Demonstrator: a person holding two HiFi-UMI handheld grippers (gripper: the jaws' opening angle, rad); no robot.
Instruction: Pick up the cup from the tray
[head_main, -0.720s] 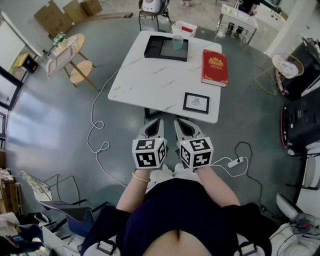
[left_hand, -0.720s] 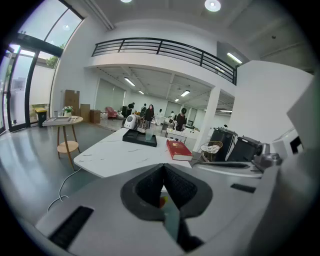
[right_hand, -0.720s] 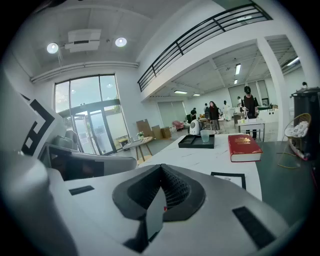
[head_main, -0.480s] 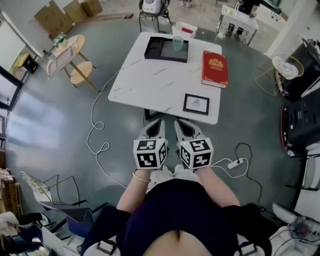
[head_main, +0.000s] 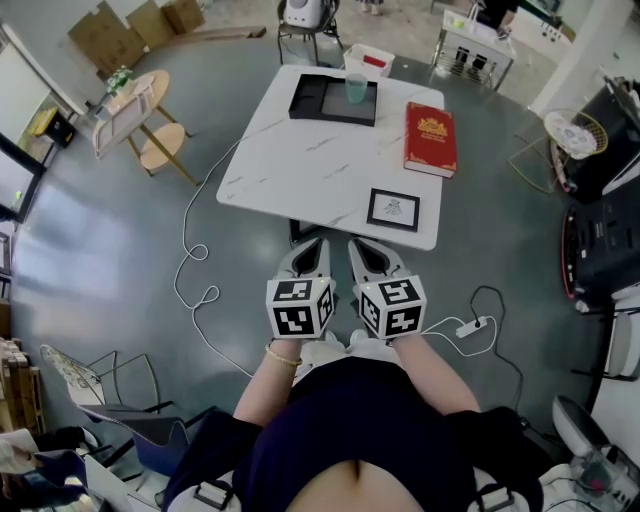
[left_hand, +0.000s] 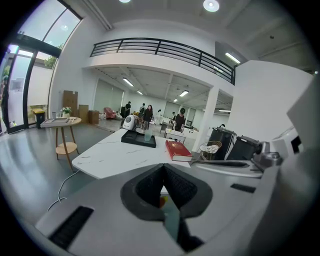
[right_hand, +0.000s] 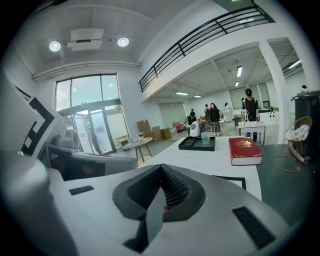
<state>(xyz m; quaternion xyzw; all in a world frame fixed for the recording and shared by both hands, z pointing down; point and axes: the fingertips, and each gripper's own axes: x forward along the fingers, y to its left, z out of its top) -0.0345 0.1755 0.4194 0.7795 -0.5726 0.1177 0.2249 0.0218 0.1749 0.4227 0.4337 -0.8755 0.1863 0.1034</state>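
Note:
A pale green translucent cup (head_main: 356, 86) stands on the right part of a black tray (head_main: 318, 100) at the far edge of the white marble table (head_main: 300, 160). The same cup (left_hand: 148, 135) and tray (left_hand: 135, 140) show small in the left gripper view, and the cup (right_hand: 205, 138) on its tray (right_hand: 192, 145) in the right gripper view. My left gripper (head_main: 309, 248) and right gripper (head_main: 366, 248) are held side by side close to the person's body, just short of the table's near edge, far from the cup. Both are shut with nothing in them.
A red book (head_main: 430, 136) lies at the table's right side, a black-framed picture (head_main: 393, 207) near its front edge. A small round wooden table (head_main: 135, 110) stands to the left. White cables (head_main: 195, 260) trail over the grey floor. A fan (head_main: 575, 130) and black equipment (head_main: 605, 240) stand right.

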